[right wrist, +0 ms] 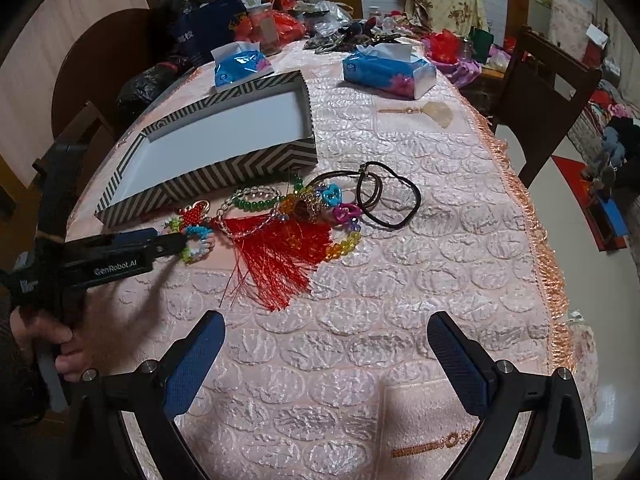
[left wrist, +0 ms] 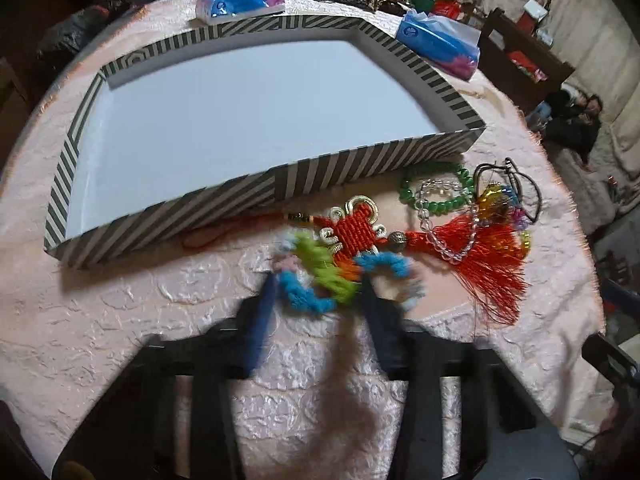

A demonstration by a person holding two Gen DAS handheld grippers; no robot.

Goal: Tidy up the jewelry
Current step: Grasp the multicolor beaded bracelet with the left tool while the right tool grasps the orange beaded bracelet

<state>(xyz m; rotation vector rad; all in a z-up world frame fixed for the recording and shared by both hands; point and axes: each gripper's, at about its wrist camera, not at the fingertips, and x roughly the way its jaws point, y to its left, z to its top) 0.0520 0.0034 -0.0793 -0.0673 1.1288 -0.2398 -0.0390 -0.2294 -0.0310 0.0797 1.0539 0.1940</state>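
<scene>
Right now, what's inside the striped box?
The striped box shows only a bare white floor in both views; no jewelry lies in it. Its near wall hides a thin strip of floor along that edge.

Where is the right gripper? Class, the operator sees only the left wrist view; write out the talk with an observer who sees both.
Observer: The right gripper stands open over bare tablecloth, nearer than the jewellery, holding nothing.
Operator: Any jewellery outside my picture?
Observer: A fan-shaped pendant lies alone near a blue tissue pack.
Operator: My left gripper is blurred; where are its tips?
Observer: Side on, they sit at the woolly ring.
</scene>
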